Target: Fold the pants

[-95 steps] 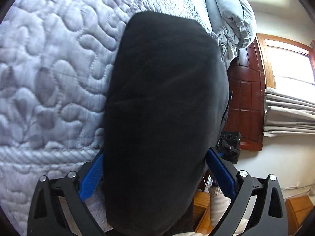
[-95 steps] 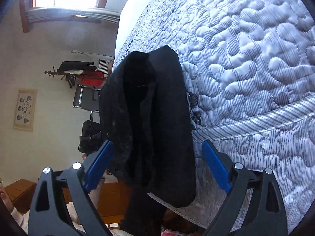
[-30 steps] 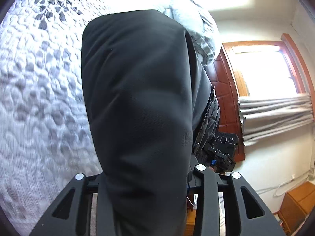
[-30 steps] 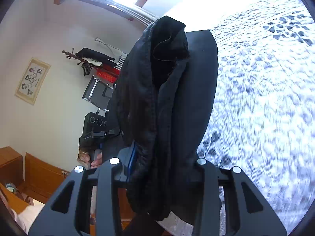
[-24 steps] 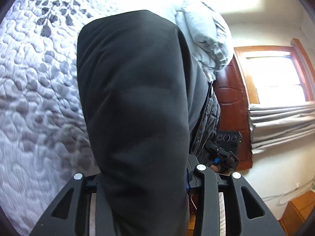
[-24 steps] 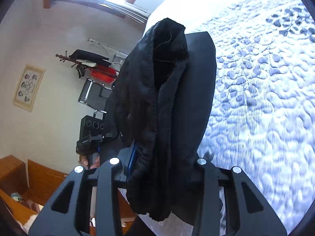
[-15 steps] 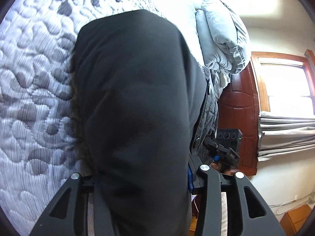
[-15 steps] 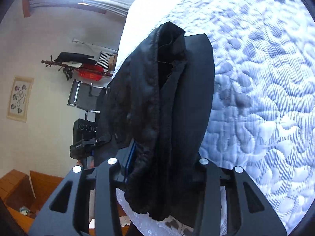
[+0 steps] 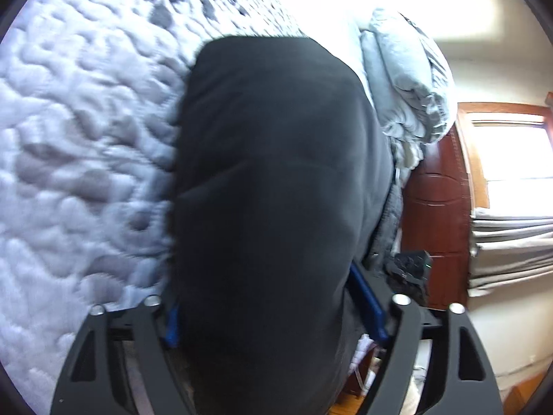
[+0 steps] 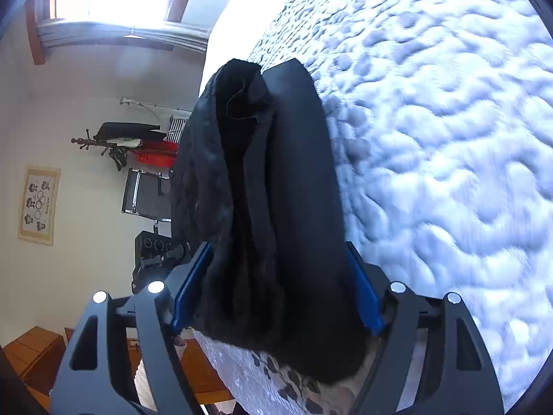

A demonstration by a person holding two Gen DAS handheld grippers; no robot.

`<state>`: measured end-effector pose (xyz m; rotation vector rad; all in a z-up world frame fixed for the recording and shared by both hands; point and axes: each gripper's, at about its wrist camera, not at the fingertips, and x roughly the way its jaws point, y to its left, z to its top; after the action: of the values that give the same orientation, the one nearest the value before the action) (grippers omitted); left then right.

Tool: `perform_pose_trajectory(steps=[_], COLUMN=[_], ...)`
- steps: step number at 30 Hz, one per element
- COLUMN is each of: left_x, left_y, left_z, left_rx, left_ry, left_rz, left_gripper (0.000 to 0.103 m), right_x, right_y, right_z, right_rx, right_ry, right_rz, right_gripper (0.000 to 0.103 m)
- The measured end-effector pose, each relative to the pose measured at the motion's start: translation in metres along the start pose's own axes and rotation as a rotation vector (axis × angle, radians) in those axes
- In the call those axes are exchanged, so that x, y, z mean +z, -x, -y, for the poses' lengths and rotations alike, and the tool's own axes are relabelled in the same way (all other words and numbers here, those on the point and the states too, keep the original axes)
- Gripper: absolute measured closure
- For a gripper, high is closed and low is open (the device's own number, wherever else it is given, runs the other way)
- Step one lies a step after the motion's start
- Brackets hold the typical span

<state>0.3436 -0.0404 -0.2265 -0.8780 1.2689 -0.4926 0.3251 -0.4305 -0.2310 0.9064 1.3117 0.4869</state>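
Observation:
The folded black pants (image 9: 269, 186) lie on the quilted grey bedspread (image 9: 79, 145) and fill the middle of the left wrist view. My left gripper (image 9: 273, 307) stands open around their near end, blue pads (image 9: 366, 304) showing on either side. In the right wrist view the pants (image 10: 262, 207) show as a thick layered bundle, fuzzy lining at the left. My right gripper (image 10: 276, 287) is open around that end, its blue pads (image 10: 363, 294) spread apart from the cloth.
A pile of grey pillows (image 9: 408, 79) lies past the pants by a dark wooden headboard (image 9: 435, 207). The other gripper (image 10: 152, 252) shows beyond the bed edge. A coat rack (image 10: 117, 141), a chair and wooden furniture (image 10: 31, 356) stand by the wall.
Both grippers have opened; half a second ago they were shut on the pants. The pants have come down from being held up and now rest on the bedspread.

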Motion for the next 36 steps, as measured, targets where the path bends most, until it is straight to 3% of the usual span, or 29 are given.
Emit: perform_pose_trajectory(steps=[9, 12, 15, 17, 19, 25, 30, 33, 36], left_x=[-0.029, -0.046, -0.07, -0.085, -0.102, -0.141, -0.175, -0.183, -0.195], left_y=[0.05, 0.07, 0.089, 0.097, 0.101, 0.093, 0.086, 0.079, 0.08], left_z=[-0.008, -0.002, 0.012, 0.022, 0.032, 0.056, 0.082, 0.095, 0.108], left_rx=[0.1, 0.179, 0.284, 0.341, 0.38, 0.497, 0.62, 0.651, 0.704], left_ry=[-0.026, -0.055, -0.102, -0.116, -0.132, -0.168, -0.304, -0.36, -0.407], left_rz=[0.099, 0.156, 0.236, 0.277, 0.302, 0.261, 0.285, 0.233, 0.289], left_gripper=[0.015, 0.015, 0.007, 0.005, 0.004, 0.004, 0.004, 0.004, 0.004], right_x=[-0.049, -0.071, -0.098, -0.11, -0.13, -0.171, -0.199, -0.208, -0.218], right_y=[0.049, 0.064, 0.081, 0.084, 0.087, 0.07, 0.059, 0.056, 0.06], right_z=[0.006, 0.005, -0.007, -0.023, -0.041, -0.073, -0.1, -0.115, -0.13], right_rx=[-0.072, -0.092, -0.159, -0.231, -0.32, -0.598, -0.702, -0.717, -0.713], right_ry=[0.025, 0.032, 0.064, 0.095, 0.154, 0.239, 0.3, 0.325, 0.329], right_rz=[0.052, 0.076, 0.118, 0.145, 0.175, 0.196, 0.241, 0.269, 0.299], right_gripper=[0.026, 0.026, 0.026, 0.015, 0.012, 0.008, 0.006, 0.005, 0.004])
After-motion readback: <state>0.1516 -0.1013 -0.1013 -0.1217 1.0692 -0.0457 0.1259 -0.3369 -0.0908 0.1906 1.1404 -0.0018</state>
